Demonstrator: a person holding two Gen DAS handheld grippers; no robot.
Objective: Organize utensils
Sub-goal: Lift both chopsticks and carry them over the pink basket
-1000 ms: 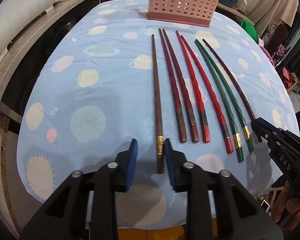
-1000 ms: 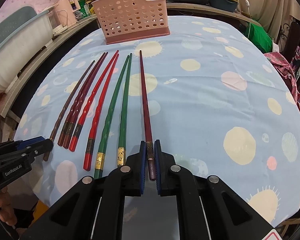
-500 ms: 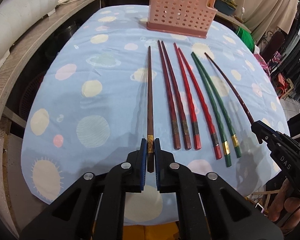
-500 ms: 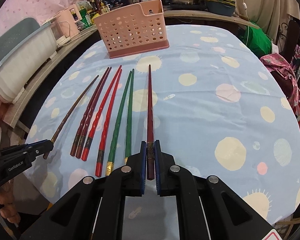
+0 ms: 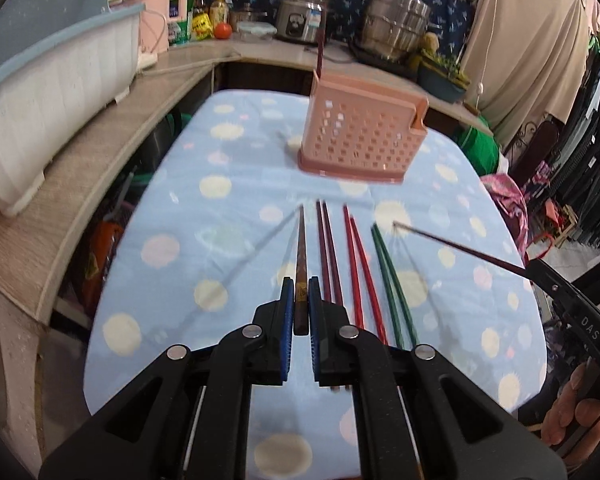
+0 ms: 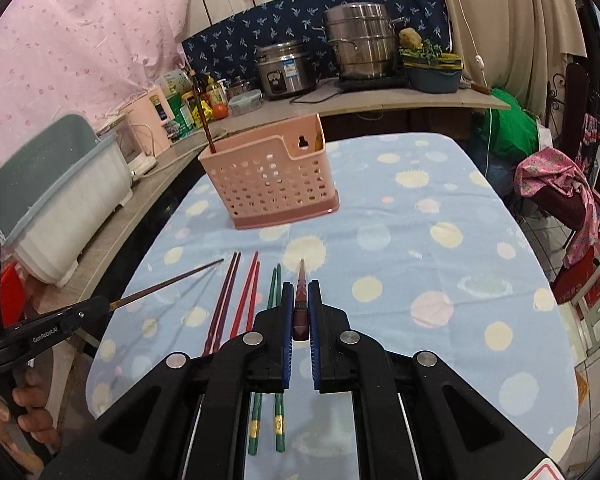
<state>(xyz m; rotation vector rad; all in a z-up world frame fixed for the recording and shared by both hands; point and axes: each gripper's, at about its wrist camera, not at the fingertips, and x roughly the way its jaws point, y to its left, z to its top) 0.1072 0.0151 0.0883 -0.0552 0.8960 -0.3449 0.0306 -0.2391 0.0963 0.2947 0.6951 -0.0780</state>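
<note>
Both tongs, left [image 5: 301, 312] and right [image 6: 301, 312], have lifted clear of the tabletop [image 5: 204, 216], each clamped on one dark wooden chopstick [image 5: 300, 256] near its butt, so either long tip may swing and miss the pink perforated plastic basket [image 5: 360, 140].

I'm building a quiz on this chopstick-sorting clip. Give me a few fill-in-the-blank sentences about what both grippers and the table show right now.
1. The left gripper is shut on a single ____ chopstick.
2. The pink basket already has ____ chopstick standing in it.
3. Two ____ chopsticks lie on the tablecloth just left of the right gripper.
4. Between the dark maroon pair and the green pair lies a ____ pair.

Missing words: brown; one; green; red
</note>
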